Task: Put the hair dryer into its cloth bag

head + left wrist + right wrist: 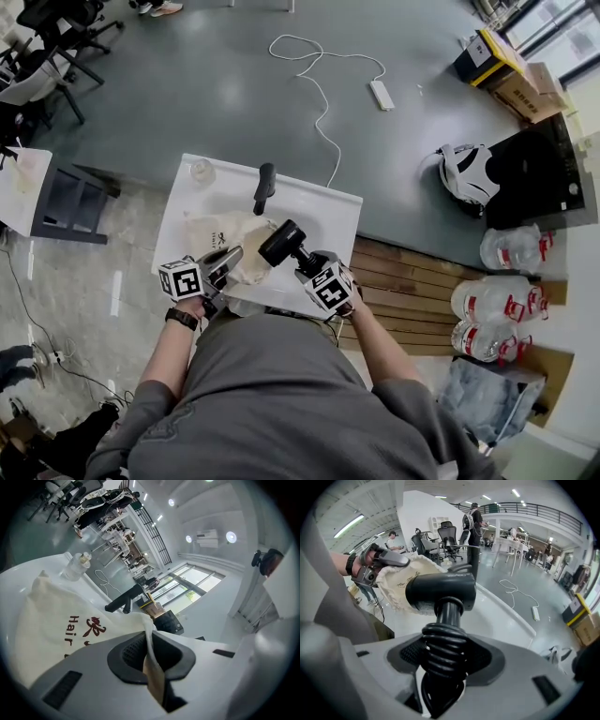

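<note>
Nearest of all is the person's grey shirt (272, 403), filling the bottom of the head view, with both forearms reaching out from it over the near edge of a white table (328, 211). On the left wrist sits a dark watch (183, 319). The left gripper (234, 254) is clamped tight on a fold of the cloth bag (225, 234): in the left gripper view the cream fabric runs straight down between the two dark pads, which are pressed together on it. The bag, printed with red characters and the word "Hair", lies spread on the table's left half, its pinched edge lifted toward the near side. The right gripper (305, 265) grips the hair dryer (281, 242) by its handle; the jaws stand wide, because the black cord is coiled round the handle and the pads bear on those coils. The dryer is held off the table, to the right of the bag, with its black barrel lying crosswise and one end close to the raised cloth; it is outside the bag. Farther back on the table lie a black elongated object (265, 187) and, toward the far left corner, a small clear bottle (202, 172). On the grey floor beyond, a white cable loops to a power strip (381, 94). To the right stand large water jugs (497, 300) on wooden planks.
</note>
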Tool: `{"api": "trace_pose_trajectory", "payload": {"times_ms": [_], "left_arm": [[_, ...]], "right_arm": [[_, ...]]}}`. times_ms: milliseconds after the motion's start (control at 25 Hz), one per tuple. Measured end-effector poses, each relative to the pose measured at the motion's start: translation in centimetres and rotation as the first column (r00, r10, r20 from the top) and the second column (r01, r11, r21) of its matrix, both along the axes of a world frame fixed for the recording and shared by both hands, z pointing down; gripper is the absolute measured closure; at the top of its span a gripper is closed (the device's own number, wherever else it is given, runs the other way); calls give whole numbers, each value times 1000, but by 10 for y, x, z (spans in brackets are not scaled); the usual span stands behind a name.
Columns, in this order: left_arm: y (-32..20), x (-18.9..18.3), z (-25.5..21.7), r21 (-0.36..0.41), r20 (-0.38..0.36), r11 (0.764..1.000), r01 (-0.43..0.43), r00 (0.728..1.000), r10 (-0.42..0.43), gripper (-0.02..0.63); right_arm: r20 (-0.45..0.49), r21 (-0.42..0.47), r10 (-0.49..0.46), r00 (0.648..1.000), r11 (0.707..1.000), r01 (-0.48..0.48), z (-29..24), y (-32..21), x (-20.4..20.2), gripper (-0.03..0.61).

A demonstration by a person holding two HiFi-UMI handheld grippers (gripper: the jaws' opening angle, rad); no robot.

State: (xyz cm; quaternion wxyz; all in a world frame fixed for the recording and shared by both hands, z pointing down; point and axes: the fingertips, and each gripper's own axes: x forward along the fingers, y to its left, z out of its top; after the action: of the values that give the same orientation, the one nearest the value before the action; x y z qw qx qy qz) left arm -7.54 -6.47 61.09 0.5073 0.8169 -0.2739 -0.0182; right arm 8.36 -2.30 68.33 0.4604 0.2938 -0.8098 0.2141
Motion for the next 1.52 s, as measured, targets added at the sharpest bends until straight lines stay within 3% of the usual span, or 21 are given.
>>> {"api": "trace_pose_trajectory", "payload": {"times_ms": [400,720,1040,1520], "left_arm": [[5,19,-3,-6,-20,999,-32,999,32,589],[18,44,-7,-3,-53,993,-114,992,114,589],[32,64,-18,7,-119,982,-191,974,191,589],[35,64,-21,2,-151,978,-209,967,207,591]], "right_arm": [[-130,-1,-223,966,974,225,2,17,-32,333],[-218,-120,-354,909,934,335,14,25,-47,333],[-291,-270,-398,870,907,324,32,25,-54,333],[-247,-302,-372,895,907,294,44,30,-55,330]]}}
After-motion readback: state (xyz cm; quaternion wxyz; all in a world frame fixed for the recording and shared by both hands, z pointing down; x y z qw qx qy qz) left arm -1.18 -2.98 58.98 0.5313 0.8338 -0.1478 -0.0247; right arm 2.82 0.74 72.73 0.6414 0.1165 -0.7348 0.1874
